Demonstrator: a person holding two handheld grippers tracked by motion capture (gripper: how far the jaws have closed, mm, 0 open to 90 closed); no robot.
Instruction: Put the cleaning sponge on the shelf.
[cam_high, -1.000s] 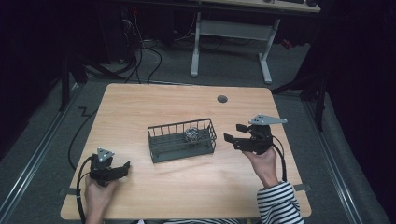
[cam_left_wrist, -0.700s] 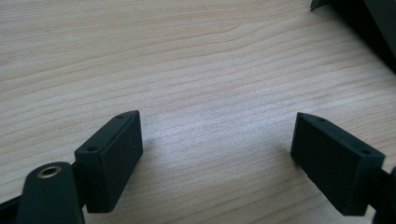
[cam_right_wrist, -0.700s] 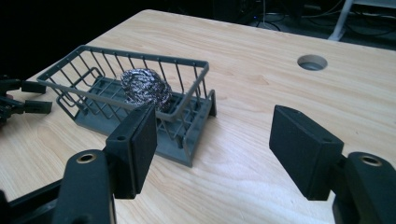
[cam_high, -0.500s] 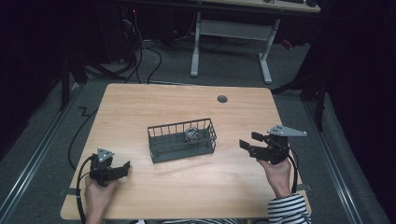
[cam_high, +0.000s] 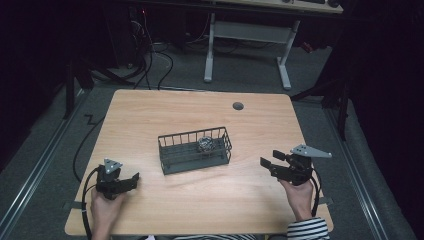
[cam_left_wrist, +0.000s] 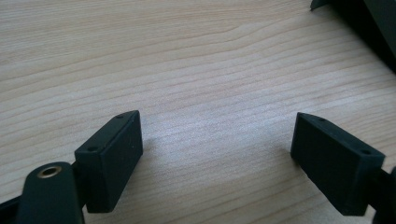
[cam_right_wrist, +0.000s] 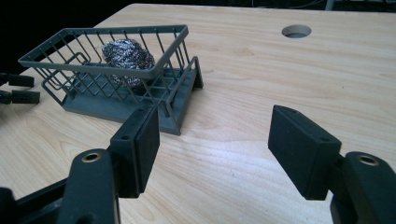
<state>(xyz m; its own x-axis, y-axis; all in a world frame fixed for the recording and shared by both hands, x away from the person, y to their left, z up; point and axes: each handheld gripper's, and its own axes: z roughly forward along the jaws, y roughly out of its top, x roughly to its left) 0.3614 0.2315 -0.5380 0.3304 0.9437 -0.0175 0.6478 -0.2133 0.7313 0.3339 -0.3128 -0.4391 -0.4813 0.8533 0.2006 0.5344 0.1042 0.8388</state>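
Overhead, pale wooden table amid dark cabled floor.

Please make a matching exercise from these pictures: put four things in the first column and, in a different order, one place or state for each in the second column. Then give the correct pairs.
Things:
1. steel wool ball
2. wire basket
3. left gripper
4. round hole

Places or states:
A. in the tabletop, near the far edge
B. inside the basket
C. near the front left corner of the table, jaws apart with nothing between them
D. on the middle of the table

Pairs: 1-B, 2-D, 3-C, 4-A
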